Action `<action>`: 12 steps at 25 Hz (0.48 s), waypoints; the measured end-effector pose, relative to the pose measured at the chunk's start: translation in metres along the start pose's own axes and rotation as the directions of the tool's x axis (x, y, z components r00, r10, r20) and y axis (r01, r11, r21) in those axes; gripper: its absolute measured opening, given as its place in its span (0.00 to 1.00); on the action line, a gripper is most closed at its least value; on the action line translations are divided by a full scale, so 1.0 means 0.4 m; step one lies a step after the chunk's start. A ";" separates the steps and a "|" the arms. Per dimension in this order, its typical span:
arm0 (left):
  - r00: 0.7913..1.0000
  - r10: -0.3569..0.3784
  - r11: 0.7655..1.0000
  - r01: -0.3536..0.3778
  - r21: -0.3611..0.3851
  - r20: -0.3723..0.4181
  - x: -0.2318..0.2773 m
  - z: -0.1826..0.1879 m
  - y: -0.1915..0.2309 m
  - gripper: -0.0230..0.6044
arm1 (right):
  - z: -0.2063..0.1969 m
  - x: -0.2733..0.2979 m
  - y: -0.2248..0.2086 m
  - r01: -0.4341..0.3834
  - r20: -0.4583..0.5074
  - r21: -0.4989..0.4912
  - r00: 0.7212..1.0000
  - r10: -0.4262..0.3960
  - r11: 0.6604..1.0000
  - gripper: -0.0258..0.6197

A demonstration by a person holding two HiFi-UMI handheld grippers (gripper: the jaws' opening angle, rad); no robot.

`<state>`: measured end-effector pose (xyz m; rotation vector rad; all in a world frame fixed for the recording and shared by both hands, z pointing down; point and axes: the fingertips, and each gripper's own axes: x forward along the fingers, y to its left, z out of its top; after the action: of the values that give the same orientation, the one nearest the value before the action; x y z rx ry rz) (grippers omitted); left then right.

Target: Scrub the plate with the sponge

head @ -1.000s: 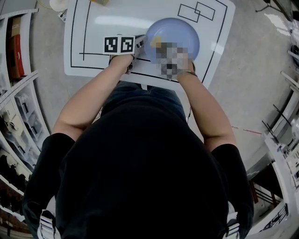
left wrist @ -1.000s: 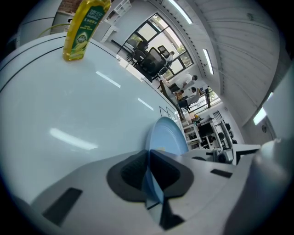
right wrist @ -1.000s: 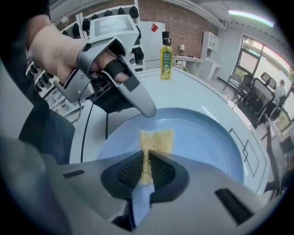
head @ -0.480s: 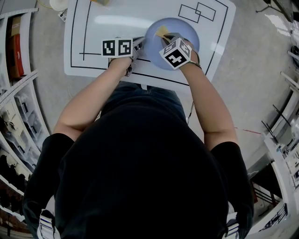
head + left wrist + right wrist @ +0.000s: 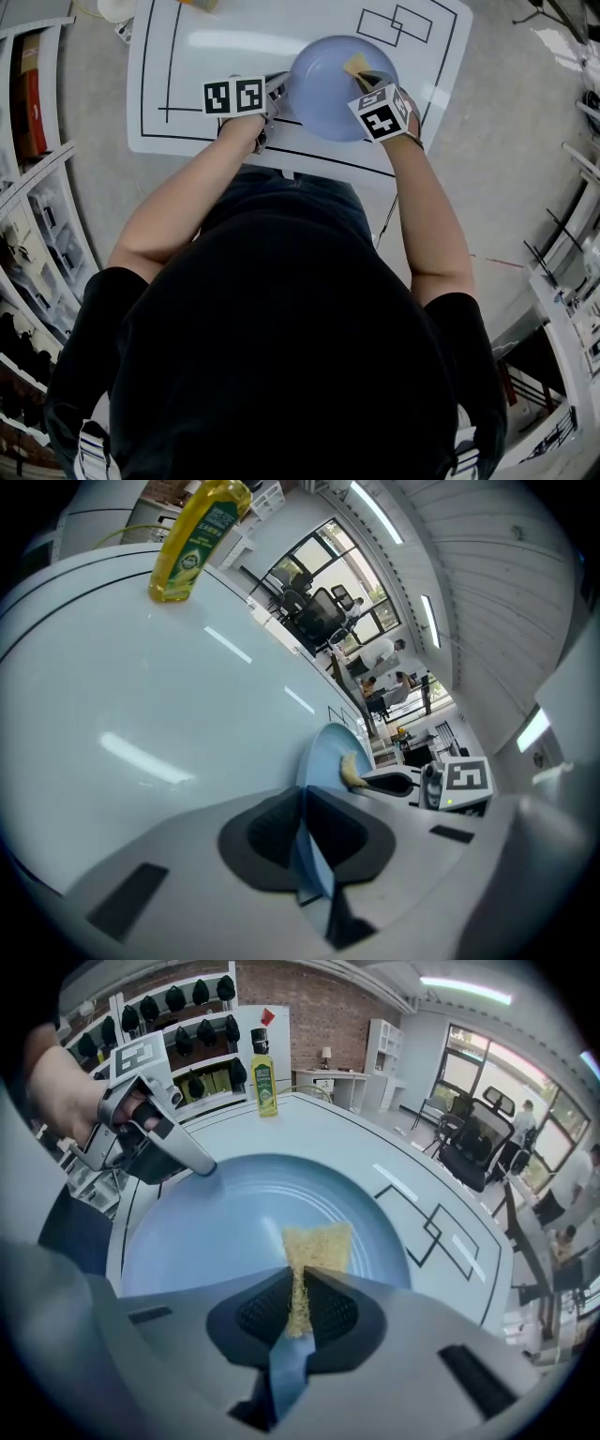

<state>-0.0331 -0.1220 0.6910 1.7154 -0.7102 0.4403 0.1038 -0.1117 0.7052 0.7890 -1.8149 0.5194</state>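
One sweep on, the right tongs (image 5: 298, 1288), clamped on the sponge (image 5: 317, 1246), have crossed the plate (image 5: 216, 1232) rightward. The left tongs (image 5: 302, 808) pinch its rim on the bench (image 5: 234, 47). Scrubbing looks under way.

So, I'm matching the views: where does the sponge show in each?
Head view: sponge top, right of centre, on the plate's right part.
Left gripper view: just right of centre, on the plate.
Right gripper view: centre, clamped in the right gripper.
Shared landmark: the blue plate.
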 end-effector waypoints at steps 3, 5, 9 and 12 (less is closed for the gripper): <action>1.000 0.004 1.000 -0.004 0.003 0.008 0.003 0.008 0.003 0.08 | -0.040 -0.013 -0.003 0.013 -0.024 0.004 1.000 -0.012 1.000 0.09; 1.000 0.008 1.000 -0.008 0.001 0.015 0.004 0.013 0.006 0.08 | -0.064 -0.021 0.006 0.011 -0.039 0.007 0.999 -0.011 1.000 0.09; 1.000 0.015 1.000 -0.015 0.000 0.022 0.005 0.017 0.008 0.08 | -0.106 -0.038 0.046 -0.012 -0.073 0.023 0.997 0.014 1.000 0.09; 0.999 0.019 1.000 -0.018 -0.012 0.029 0.006 0.020 0.008 0.09 | -0.122 -0.044 0.096 -0.038 -0.093 0.017 0.995 0.039 0.999 0.09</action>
<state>-0.0340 -0.1308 0.6926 1.7087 -0.7490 0.4237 0.1118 -0.0477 0.7072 0.7288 -1.7446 0.5862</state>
